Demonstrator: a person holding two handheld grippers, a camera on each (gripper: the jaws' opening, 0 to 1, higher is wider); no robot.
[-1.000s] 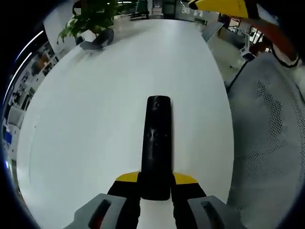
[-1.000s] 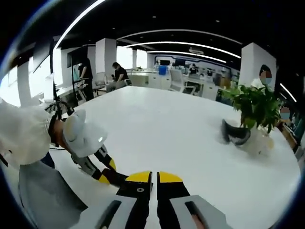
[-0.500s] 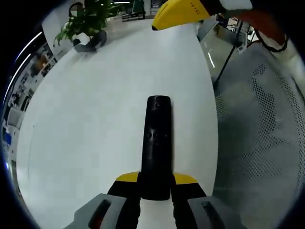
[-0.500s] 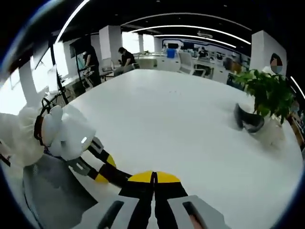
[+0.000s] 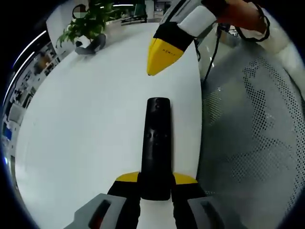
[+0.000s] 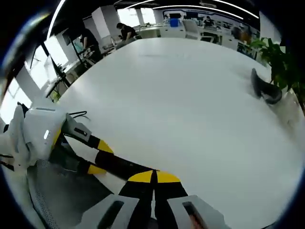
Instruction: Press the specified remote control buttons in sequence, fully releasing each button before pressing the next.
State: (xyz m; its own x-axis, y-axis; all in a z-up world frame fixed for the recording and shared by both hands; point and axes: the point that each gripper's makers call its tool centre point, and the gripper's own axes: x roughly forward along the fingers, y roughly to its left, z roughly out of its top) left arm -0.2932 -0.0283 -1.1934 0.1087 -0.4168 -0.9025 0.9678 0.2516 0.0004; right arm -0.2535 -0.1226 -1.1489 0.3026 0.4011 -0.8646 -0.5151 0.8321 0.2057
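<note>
A long black remote control [image 5: 156, 143] points away from me in the left gripper view, its near end clamped between the yellow-tipped jaws of my left gripper [image 5: 156, 180]. Above the remote's far end hangs my right gripper [image 5: 161, 58], yellow tips together, apart from the buttons. In the right gripper view my right gripper [image 6: 153, 177] is shut with nothing in it, and the left gripper [image 6: 90, 151] comes in from the left holding the remote [image 6: 125, 166], whose far end passes under my tips.
A large white table [image 5: 100, 109] lies under both grippers. A potted plant [image 5: 88, 24] with dark goggles [image 6: 265, 88] beside it stands at the far end. A grey mesh chair [image 5: 252, 124] sits off the table's right edge. People stand in the office [image 6: 126, 31] behind.
My right gripper has come down from the top of the left gripper view toward the remote's far end. The remote stays held in the left jaws.
</note>
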